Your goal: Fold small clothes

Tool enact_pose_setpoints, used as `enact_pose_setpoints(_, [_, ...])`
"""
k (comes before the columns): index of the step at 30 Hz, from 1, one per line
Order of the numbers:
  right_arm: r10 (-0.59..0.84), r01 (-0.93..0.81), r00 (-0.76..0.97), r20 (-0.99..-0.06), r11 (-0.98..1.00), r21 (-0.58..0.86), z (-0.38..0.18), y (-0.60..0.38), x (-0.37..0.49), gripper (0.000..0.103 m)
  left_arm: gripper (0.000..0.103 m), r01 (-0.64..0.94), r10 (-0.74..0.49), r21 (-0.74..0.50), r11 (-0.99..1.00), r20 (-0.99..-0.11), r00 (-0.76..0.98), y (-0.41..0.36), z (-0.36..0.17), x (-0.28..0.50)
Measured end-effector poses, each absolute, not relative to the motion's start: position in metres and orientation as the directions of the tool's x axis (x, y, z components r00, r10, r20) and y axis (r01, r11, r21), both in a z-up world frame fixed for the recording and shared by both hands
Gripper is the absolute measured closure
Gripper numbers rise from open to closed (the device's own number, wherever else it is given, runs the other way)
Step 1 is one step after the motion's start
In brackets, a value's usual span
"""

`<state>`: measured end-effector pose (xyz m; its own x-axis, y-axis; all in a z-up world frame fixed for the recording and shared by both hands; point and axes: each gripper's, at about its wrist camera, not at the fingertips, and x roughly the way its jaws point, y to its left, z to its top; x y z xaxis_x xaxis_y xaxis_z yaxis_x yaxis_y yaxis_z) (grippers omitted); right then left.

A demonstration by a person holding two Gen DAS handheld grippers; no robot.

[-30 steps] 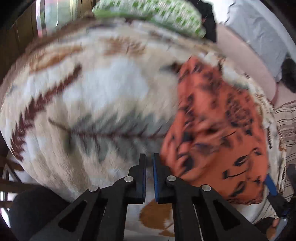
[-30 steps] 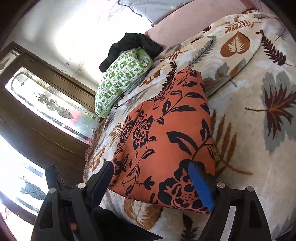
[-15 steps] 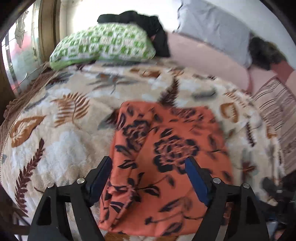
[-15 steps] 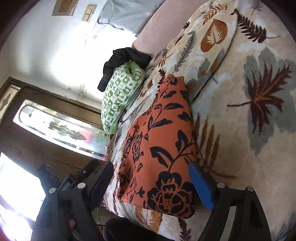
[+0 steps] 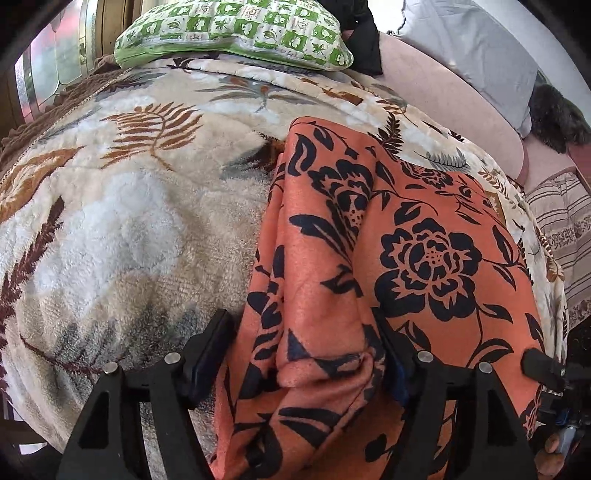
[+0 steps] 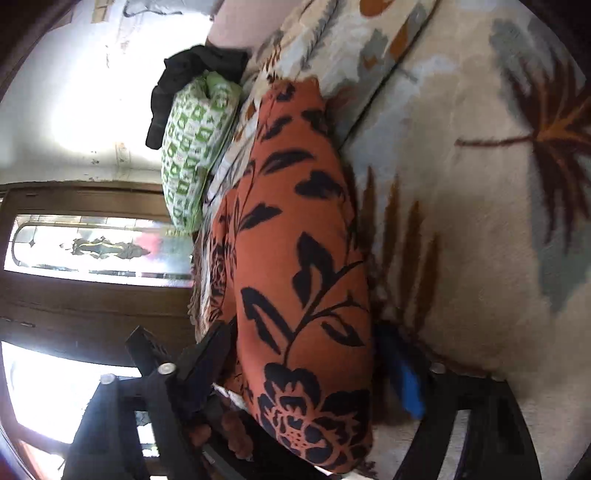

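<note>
Both grippers have closed in on the orange floral garment [image 5: 424, 258] since half a sec ago. My left gripper [image 5: 303, 343] has dropped low, its jaws spread wide with a raised fold of the near-left edge bunched between them (not pinched yet, as far as I can tell). Right gripper [image 6: 299, 354] is likewise spread, straddling the near-right end. Garment lies partly folded on the leaf-print blanket [image 5: 122, 229], near edge at the bed's front. I read this as lining up both corners for the next fold. No containers in view; only a green pillow [image 5: 236, 29] w/ dark clothing [image 6: 192, 81] behind it.
</note>
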<state>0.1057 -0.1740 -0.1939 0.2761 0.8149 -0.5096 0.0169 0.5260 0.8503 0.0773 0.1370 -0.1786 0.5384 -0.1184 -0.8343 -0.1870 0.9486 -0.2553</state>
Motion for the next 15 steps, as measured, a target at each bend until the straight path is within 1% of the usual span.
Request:
enact_pose_setpoints(1, [0.79,-0.024,0.288,-0.541,0.57,0.821,-0.184,-0.17,0.102,0.055,0.027,-0.18,-0.125,-0.26,0.949,-0.83,0.544,0.138,-0.179,0.075])
enact_pose_setpoints(2, [0.768,-0.051,0.3,-0.566,0.605,0.794,-0.179,-0.168,0.098,0.059,0.027,-0.173,-0.124,-0.258,0.951,-0.827,0.549,0.137,-0.179,0.073])
enact_pose_setpoints(4, [0.691,-0.048,0.292,-0.661,0.701,0.712,-0.194,-0.166,0.1,0.059,0.025,-0.162,-0.119,-0.246,0.956,-0.825,0.553,0.134,-0.178,0.071])
enact_pose_setpoints(5, [0.703,-0.026,0.279,-0.655,0.687,0.726,-0.206,-0.169,0.102,0.059,0.025,-0.161,-0.115,-0.243,0.957,-0.823,0.556,0.134,-0.178,0.07])
enact_pose_setpoints(6, [0.72,-0.014,0.28,-0.635,0.664,0.748,-0.205,-0.172,0.102,0.059,0.025,-0.163,-0.121,-0.25,0.954,-0.822,0.557,0.135,-0.177,0.069])
enact_pose_setpoints(7, [0.723,-0.029,0.276,-0.634,0.665,0.746,-0.197,-0.171,0.102,0.054,0.025,-0.164,-0.131,-0.263,0.951,-0.82,0.557,0.137,-0.178,0.07])
enact_pose_setpoints(8, [0.72,-0.044,0.28,-0.635,0.67,0.741,-0.187,-0.17,0.101,0.047,0.025,-0.165,-0.139,-0.272,0.948,-0.819,0.557,0.138,-0.178,0.07])
enact_pose_setpoints(9, [0.726,-0.055,0.289,-0.625,0.664,0.746,-0.178,-0.172,0.101,0.042,0.025,-0.165,-0.141,-0.276,0.947,-0.818,0.557,0.139,-0.178,0.068])
enact_pose_setpoints(11, [0.732,-0.058,0.338,-0.592,0.644,0.763,-0.165,-0.182,0.105,0.028,0.025,-0.162,-0.136,-0.268,0.95,-0.818,0.559,0.137,-0.177,0.069])
enact_pose_setpoints(12, [0.736,-0.045,0.372,-0.565,0.622,0.781,-0.163,-0.189,0.11,0.027,0.025,-0.163,-0.133,-0.265,0.95,-0.818,0.559,0.137,-0.177,0.069])
enact_pose_setpoints(13, [0.747,-0.018,0.397,-0.533,0.587,0.81,-0.166,-0.196,0.117,0.023,0.025,-0.164,-0.134,-0.268,0.949,-0.818,0.559,0.137,-0.177,0.069])
enact_pose_setpoints(14, [0.759,0.028,0.407,-0.508,0.546,0.837,-0.175,-0.201,0.127,0.021,0.025,-0.164,-0.138,-0.272,0.948,-0.818,0.558,0.137,-0.178,0.071])
enact_pose_setpoints(15, [0.781,0.077,0.374,-0.5,0.511,0.856,-0.189,-0.199,0.14,0.021,0.025,-0.164,-0.141,-0.275,0.947,-0.819,0.557,0.137,-0.178,0.072])
